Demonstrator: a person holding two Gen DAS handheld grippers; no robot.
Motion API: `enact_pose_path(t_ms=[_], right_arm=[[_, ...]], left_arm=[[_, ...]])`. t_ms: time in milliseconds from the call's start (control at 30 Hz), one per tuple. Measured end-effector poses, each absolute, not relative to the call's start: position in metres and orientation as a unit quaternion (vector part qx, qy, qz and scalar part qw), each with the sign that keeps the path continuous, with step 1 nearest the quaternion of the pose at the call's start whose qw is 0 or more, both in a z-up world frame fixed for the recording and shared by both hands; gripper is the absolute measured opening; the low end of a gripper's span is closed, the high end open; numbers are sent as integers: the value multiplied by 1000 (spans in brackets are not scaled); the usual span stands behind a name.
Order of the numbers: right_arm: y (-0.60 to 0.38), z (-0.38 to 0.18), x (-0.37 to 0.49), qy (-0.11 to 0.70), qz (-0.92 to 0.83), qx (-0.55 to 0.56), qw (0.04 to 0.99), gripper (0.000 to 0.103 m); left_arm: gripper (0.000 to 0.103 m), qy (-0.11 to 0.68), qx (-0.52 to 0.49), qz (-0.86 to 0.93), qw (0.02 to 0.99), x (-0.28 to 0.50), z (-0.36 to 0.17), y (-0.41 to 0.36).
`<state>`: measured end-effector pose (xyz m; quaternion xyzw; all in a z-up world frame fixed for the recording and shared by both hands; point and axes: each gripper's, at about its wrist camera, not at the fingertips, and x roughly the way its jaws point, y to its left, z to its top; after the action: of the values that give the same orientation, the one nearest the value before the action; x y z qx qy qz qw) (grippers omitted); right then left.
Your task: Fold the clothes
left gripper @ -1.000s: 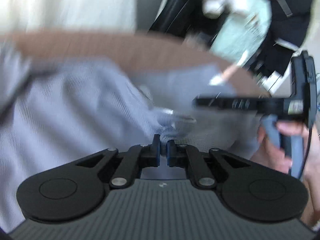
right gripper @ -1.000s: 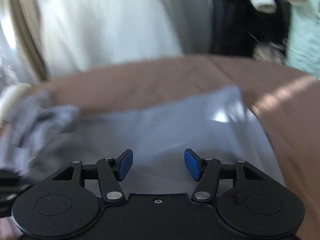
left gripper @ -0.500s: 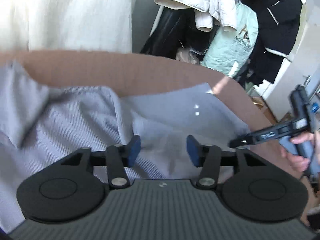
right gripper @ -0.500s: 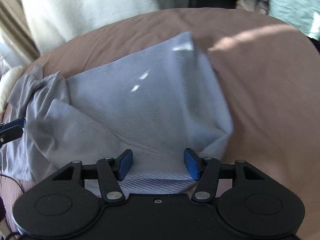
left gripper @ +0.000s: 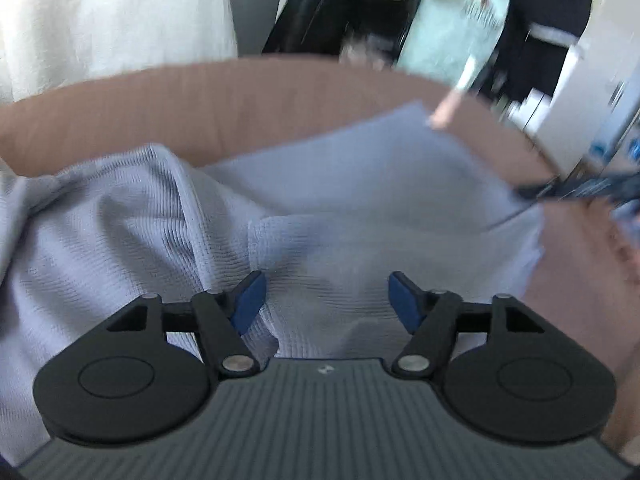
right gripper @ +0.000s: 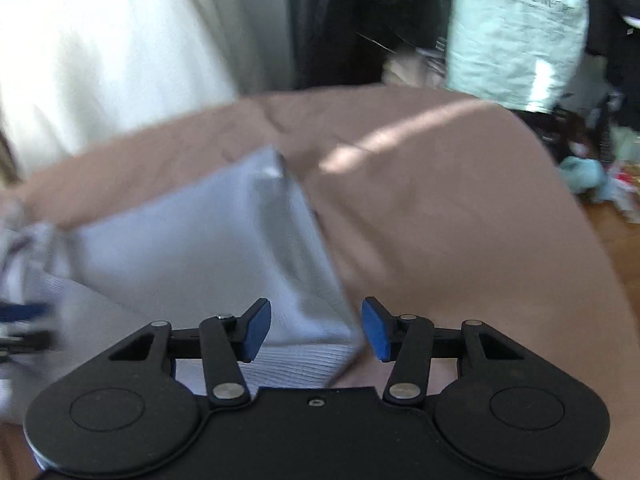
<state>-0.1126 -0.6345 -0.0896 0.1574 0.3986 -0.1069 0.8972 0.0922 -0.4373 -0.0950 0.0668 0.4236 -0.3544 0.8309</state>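
Note:
A pale blue ribbed garment point(left gripper: 360, 200) lies partly folded on the brown bed cover point(left gripper: 240, 92), bunched at its left side. My left gripper point(left gripper: 326, 296) hovers over its near edge, jaws wide apart and closing, pads touching no cloth. In the right wrist view the garment point(right gripper: 180, 248) shows its right edge and near corner. That corner lies between the pads of my right gripper point(right gripper: 316, 328), whose jaws are closing but not pressing it. The right gripper point(left gripper: 580, 190) appears blurred at the cloth's right edge in the left wrist view, with a hand below it.
A white curtain point(right gripper: 100, 60) hangs behind the bed at the left. Dark coats and a mint shirt point(right gripper: 516, 32) hang at the back right. Wooden floor with scattered clutter point(right gripper: 600, 184) lies past the bed's right side. The brown cover point(right gripper: 460, 220) is bare right of the garment.
My left gripper went from shut on a fold of the garment to wide apart, letting it go. My right gripper moved along to the garment's near right corner and narrowed slightly.

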Motion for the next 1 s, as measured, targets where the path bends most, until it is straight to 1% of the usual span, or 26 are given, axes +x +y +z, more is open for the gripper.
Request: enact_pose_path(t_ms=[33,67,200,333,433,567,633,733,767,800,833,900,967,1000], right_arm=[[-635,-88,-117,388,-86,166,903,55],[-634,-86,-122,379,-66,172,907,55],[-616,-80,-128,344,14,156,926,56],[-593,-80,-118,335,68,123,932,58],[-582,-80,-112,327,84,117,934,68],[-579,-87,-103,331,83,125,931,68],[-576,-91,-98,344,86,126,926,68],[-566,-99,-93,372,102,108,916,68],[-562,-101,-93,377,106,100,914,68],[-558,-102,-92,382,111,93,913,68],[-555,-104,-92,387,115,85,911,68],[-550,-105,-92,389,122,74,910,68],[-550,-105,-89,387,124,75,911,68],[-550,-106,-88,385,125,77,911,68]], left_arm=[[10,425,85,-343,834,95,-97,-442],[6,422,97,-345,833,96,-94,-444],[5,376,98,-374,842,95,-57,-445],[5,322,98,-403,851,88,-19,-448],[5,286,98,-424,854,78,0,-449],[5,302,74,-428,848,67,-1,-437],[6,329,68,-422,842,69,-16,-434],[13,389,106,-379,833,75,-46,-437],[24,405,124,-359,832,77,-55,-437],[38,415,138,-343,831,78,-62,-437],[42,415,142,-335,834,78,-67,-436],[44,406,141,-338,837,78,-70,-434],[44,399,139,-346,838,78,-73,-434],[40,394,142,-353,837,78,-75,-435]])
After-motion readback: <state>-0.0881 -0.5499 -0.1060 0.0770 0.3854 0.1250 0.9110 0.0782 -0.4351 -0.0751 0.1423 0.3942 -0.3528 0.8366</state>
